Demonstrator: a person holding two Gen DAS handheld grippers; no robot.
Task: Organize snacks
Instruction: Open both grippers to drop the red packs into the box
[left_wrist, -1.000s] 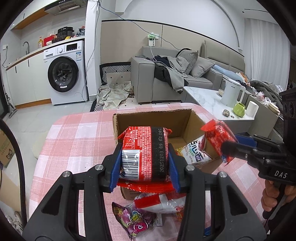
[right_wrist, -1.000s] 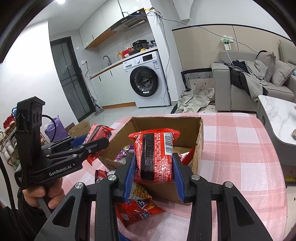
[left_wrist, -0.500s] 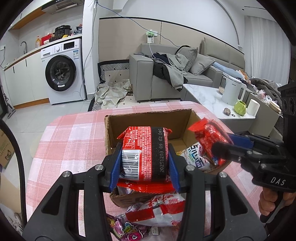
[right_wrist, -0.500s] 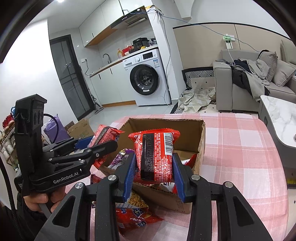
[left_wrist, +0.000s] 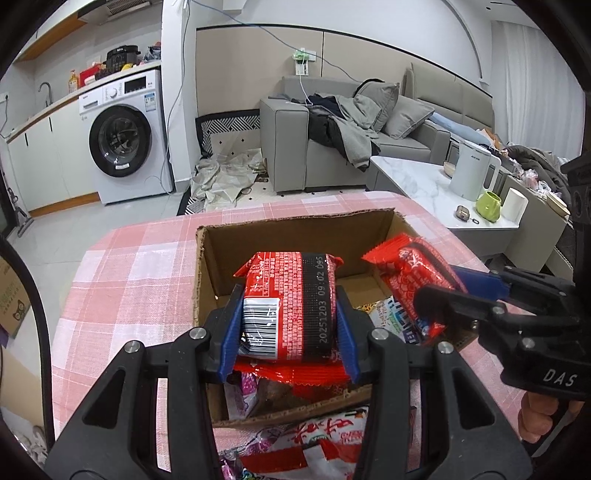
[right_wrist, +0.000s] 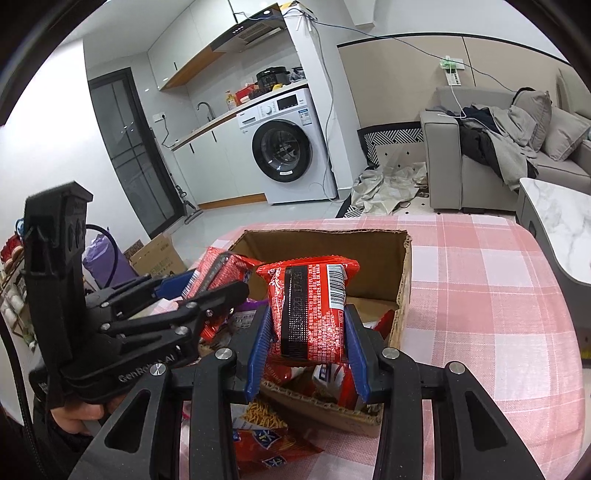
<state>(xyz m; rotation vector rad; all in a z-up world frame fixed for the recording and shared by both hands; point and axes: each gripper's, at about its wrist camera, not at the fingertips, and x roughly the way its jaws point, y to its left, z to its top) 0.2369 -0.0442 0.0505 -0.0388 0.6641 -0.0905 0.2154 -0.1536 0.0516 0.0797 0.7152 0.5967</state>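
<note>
An open cardboard box stands on the pink checked tablecloth, with several snack packets inside. My left gripper is shut on a red noodle packet with a barcode, held over the box's near left part. My right gripper is shut on a second red packet, held over the box's near edge. In the left wrist view the right gripper shows at the right with its packet. In the right wrist view the left gripper shows at the left with its packet.
Loose snack packets lie on the cloth in front of the box. The table edge curves away at the right. A marble side table with a kettle and cups stands beyond it. A sofa and washing machine are far behind.
Both grippers have moved forward with their packets, from in front of the box to over it. The packets on the cloth have slid lower in view.
</note>
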